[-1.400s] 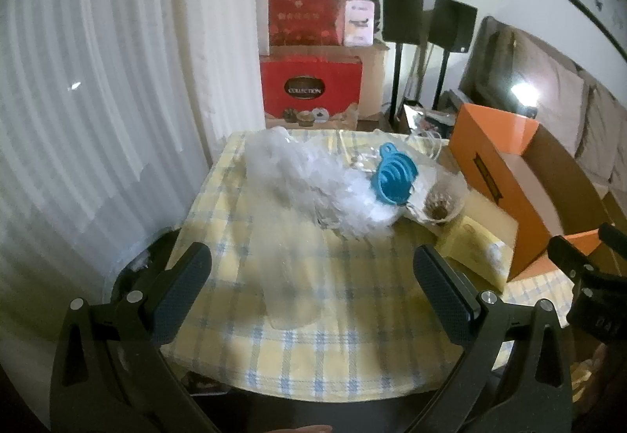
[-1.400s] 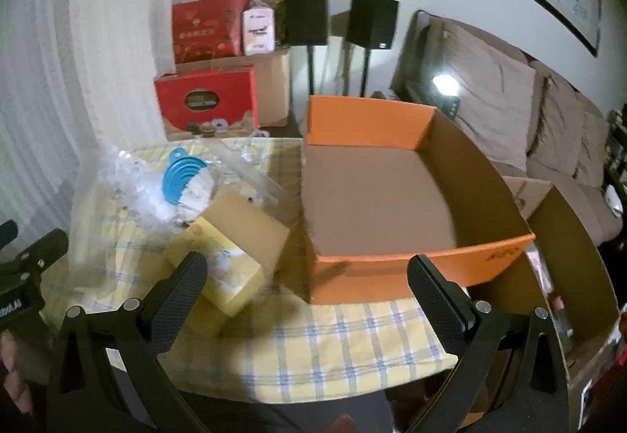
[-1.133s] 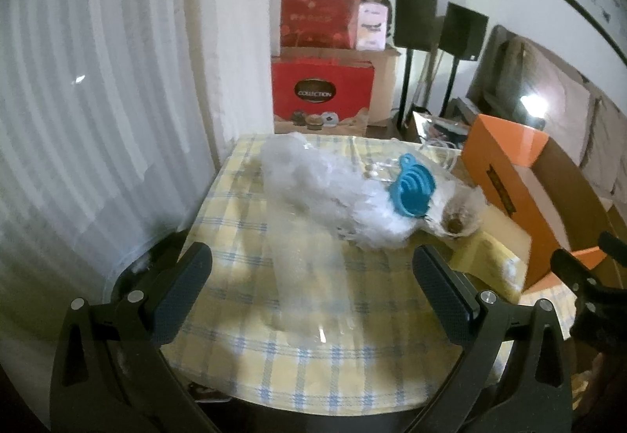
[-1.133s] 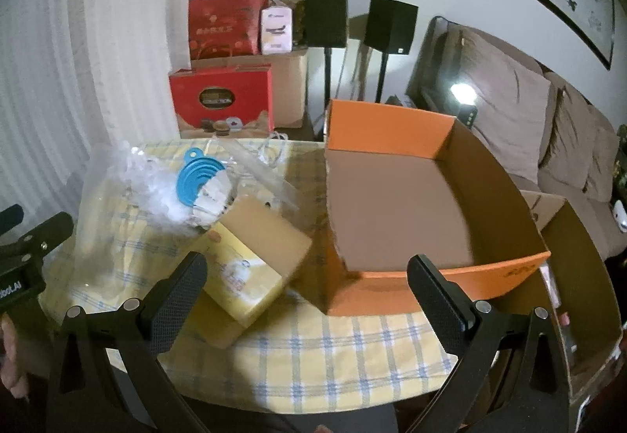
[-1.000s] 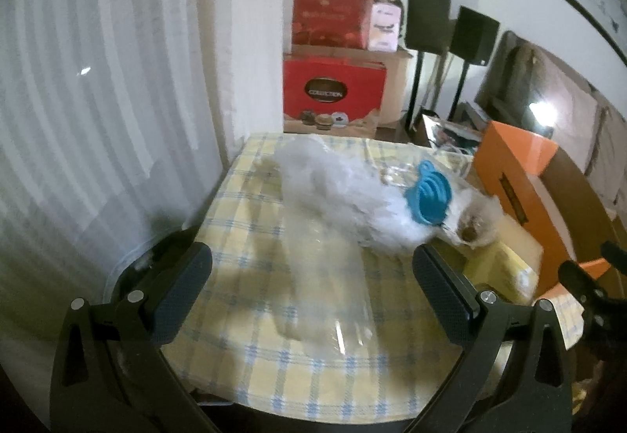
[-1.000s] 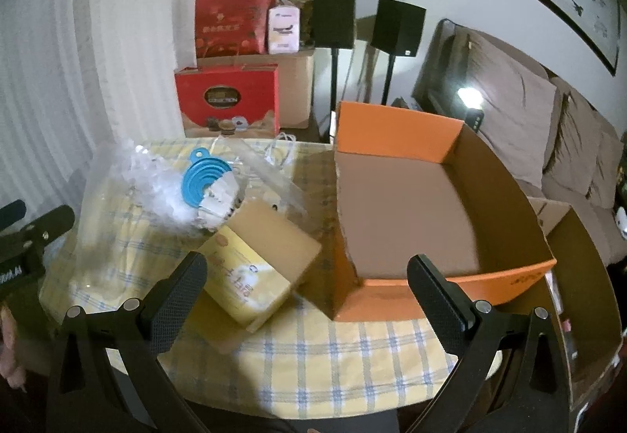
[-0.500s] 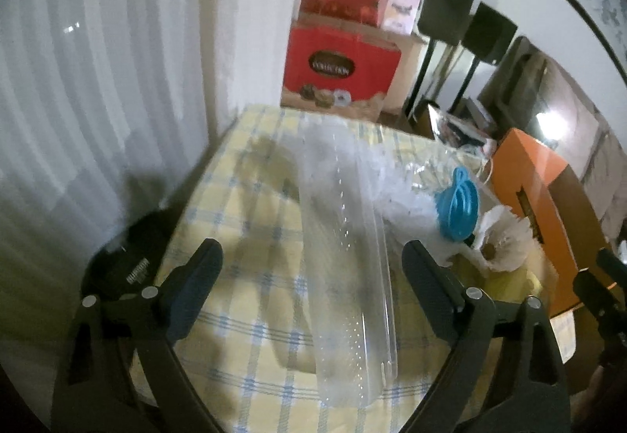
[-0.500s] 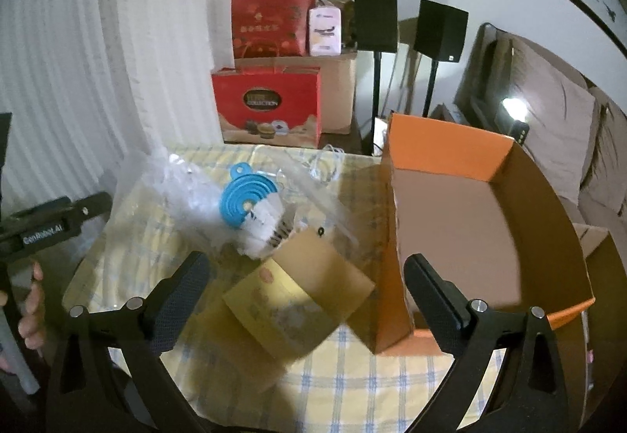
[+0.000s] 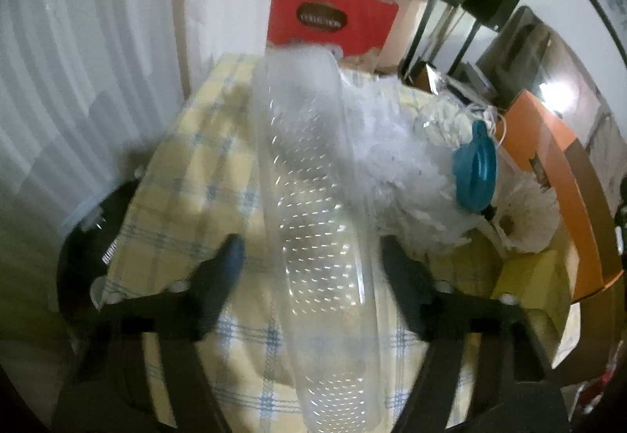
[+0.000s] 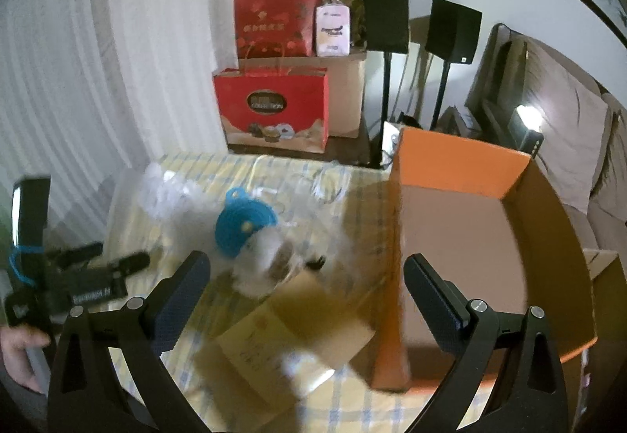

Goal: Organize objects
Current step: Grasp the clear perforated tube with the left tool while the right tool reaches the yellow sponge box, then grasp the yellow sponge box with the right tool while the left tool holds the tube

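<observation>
A long clear plastic tray (image 9: 313,221) lies on the yellow checked tablecloth (image 9: 203,174). My left gripper (image 9: 309,256) is open, with a finger on each side of the tray's near part. Beyond it lie white fluffy dusters (image 9: 395,154) and a blue funnel (image 9: 476,170). In the right wrist view my right gripper (image 10: 305,276) is open and empty above a yellow box (image 10: 290,331), with the blue funnel (image 10: 243,225) and a white duster head (image 10: 266,260) just beyond. The left gripper (image 10: 117,256) shows at the left edge.
A large open orange box (image 10: 470,221) stands on the table's right side. Red gift bags (image 10: 270,111), cardboard boxes and two black speakers (image 10: 386,17) stand behind the table. White curtains hang at the left, a sofa (image 10: 556,127) is at the right.
My left gripper has moved forward and down so its fingers now straddle the clear tray, and its jaws have narrowed. My right gripper has swung left, from the orange box toward the yellow box and funnel.
</observation>
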Available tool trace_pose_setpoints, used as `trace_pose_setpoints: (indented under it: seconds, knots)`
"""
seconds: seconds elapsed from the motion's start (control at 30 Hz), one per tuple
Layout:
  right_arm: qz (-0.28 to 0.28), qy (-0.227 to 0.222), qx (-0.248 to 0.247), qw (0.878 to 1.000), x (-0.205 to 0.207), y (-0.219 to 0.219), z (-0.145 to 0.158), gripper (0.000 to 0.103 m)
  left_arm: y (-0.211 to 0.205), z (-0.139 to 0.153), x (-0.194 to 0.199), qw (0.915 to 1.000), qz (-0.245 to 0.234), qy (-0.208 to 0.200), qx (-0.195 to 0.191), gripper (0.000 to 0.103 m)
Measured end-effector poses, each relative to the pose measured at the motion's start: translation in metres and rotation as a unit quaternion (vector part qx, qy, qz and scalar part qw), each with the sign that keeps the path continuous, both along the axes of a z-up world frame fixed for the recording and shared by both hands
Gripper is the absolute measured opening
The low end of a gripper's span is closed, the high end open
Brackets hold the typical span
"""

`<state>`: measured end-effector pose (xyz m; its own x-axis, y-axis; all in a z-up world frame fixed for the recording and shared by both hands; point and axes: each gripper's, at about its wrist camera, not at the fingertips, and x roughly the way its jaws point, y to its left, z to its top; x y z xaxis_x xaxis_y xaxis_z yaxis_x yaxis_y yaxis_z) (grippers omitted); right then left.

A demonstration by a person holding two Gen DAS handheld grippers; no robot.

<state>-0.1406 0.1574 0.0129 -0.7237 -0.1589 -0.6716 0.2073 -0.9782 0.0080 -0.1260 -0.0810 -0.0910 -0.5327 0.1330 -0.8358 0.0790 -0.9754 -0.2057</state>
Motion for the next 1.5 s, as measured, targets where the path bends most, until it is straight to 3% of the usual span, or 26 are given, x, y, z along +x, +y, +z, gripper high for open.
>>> trace_pose_setpoints:
  seconds: [0.03, 0.27, 0.67, 1.0, 1.17, 1.5]
  knots:
    - [0.002, -0.001, 0.0, 1.0, -0.005, 0.003, 0.003, 0.1, -0.001, -0.003, -0.001, 1.0, -0.002, -0.005, 0.005, 0.054]
    - [0.007, -0.03, -0.018, 0.999, -0.027, 0.016, 0.004, 0.096, -0.005, 0.001, 0.007, 1.0, 0.005, 0.005, -0.002, 0.051]
    - [0.008, -0.098, -0.069, 0.993, 0.023, 0.012, -0.03, 0.096, -0.012, 0.02, 0.027, 0.9994, 0.018, 0.029, 0.007, 0.051]
    - [-0.063, -0.163, -0.124, 0.977, 0.038, 0.015, -0.062, 0.096, -0.014, 0.034, 0.046, 0.9986, 0.025, 0.046, 0.009, 0.051]
    - [-0.1, -0.165, -0.157, 0.969, 0.027, 0.017, -0.067, 0.097, -0.012, 0.036, 0.051, 0.9986, 0.017, 0.048, 0.011, 0.051]
    - [-0.11, -0.158, -0.133, 0.972, 0.017, 0.004, -0.079, 0.097, -0.005, 0.039, 0.056, 0.9986, 0.004, 0.05, 0.016, 0.051]
